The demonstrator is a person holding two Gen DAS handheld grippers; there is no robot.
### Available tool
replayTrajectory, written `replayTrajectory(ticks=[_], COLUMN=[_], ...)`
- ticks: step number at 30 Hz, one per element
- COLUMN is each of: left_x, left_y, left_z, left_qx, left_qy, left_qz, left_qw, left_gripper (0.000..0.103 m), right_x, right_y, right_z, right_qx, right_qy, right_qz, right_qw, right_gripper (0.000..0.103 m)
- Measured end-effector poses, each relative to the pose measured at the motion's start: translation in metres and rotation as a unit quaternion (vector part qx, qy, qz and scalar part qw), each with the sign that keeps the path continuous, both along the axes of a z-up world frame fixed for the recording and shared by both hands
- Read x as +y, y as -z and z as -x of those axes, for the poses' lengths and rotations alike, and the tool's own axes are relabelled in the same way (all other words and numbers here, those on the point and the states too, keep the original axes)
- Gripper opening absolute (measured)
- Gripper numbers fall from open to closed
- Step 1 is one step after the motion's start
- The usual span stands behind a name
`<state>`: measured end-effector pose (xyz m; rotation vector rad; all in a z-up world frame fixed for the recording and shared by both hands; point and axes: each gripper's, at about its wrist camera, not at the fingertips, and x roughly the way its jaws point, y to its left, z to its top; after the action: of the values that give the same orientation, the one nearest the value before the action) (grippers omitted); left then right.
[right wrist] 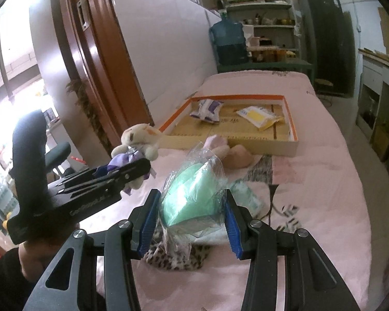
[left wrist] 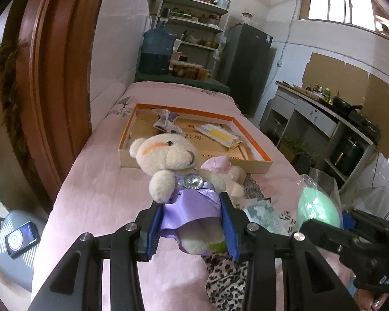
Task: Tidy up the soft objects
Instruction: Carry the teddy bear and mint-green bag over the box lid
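left wrist: box (left wrist: 259,164) with packets (left wrist: 220,134)

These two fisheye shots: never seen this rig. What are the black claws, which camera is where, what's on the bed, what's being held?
There is no robot arm here. A person holds a two-finger gripper in each hand, and each gripper carries a fisheye camera looking forward along its fingers, so the black arms with blue pads at the bottom of each picture are that camera's own gripper.

In the left wrist view the left gripper is shut on a teddy bear in a purple dress. In the right wrist view the right gripper is shut on a green soft item in clear plastic wrap.

Both are above a bed with a pink cover. On it lie a shallow orange-rimmed box holding two packets, a second plush toy and a leopard-print cloth.
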<state>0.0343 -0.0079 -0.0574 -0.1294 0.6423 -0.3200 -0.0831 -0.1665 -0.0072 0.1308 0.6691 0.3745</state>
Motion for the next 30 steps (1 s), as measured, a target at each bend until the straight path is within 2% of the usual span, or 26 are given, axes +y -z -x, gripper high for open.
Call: replayTrajectory(ticks=[17, 30], left_x=[-0.004, -0.011], left_y=[-0.011, -0.022], left_z=[-0.017, -0.044], left_qx=[-0.007, -0.016], left_qy=[0.01, 0.011], left_qz=[-0.003, -0.02], left_qw=[0.9999, 0.9996], left_gripper=[0.041, 0.041], right_x=[-0.013, -0.02], right_y=[-0.01, -0.015], right_z=[-0.052, -0.098], right_qx=[0.005, 0.014], right_qy=[0.004, 0.01], right_qz=[-0.004, 0.003], right_qw=[1.0, 1.0], right_gripper=[0.048, 0.048])
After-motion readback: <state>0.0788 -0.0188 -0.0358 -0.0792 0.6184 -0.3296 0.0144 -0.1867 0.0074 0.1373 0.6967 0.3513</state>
